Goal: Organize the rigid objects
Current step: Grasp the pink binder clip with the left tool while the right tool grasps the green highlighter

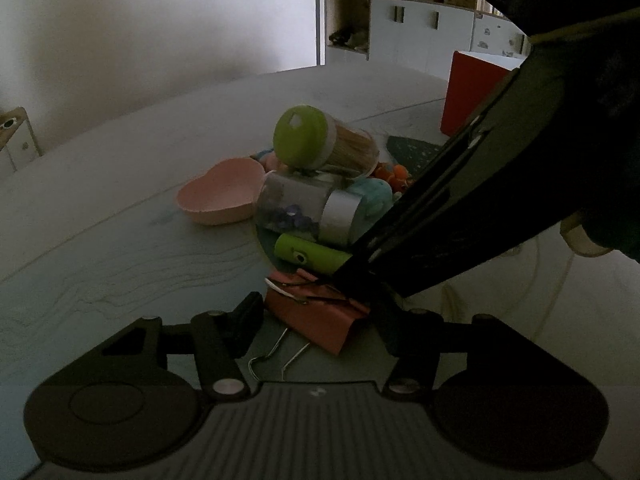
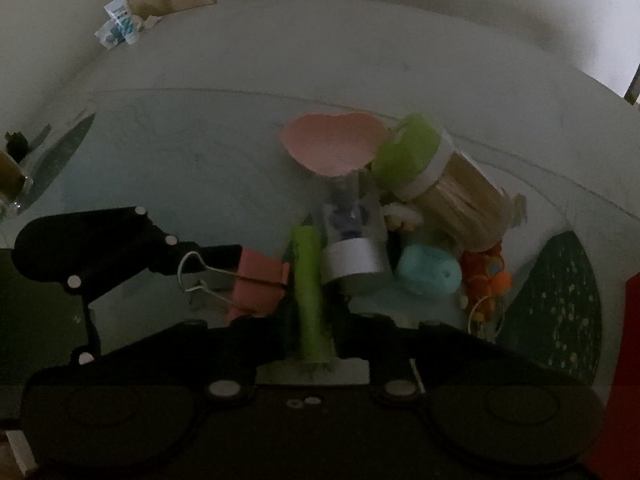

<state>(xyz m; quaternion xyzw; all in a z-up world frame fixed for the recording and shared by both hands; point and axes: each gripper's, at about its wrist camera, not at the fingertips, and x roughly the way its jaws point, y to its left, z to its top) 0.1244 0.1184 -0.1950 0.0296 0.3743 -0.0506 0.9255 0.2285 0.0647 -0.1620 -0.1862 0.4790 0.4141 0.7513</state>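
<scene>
Between the right gripper's (image 2: 312,344) fingers: a green tube (image 2: 310,300), clamped tight.
Jaws pinch the tube's near end; it runs straight ahead toward the clear jar (image 2: 352,240) and pink heart dish (image 2: 332,146). Just left of it lies the pink binder clip (image 1: 320,320), sitting between the left gripper's (image 1: 316,312) half-spread fingers; whether they press it, I cannot tell.

L gripper (image 1: 316,312): jaws part-open, pointing down at an angle, pads either side of a pink binder clip (image 1: 320,320). R gripper (image 2: 312,332): steeper tilt, jaws clamped tight on a green tube (image 2: 310,292).
</scene>
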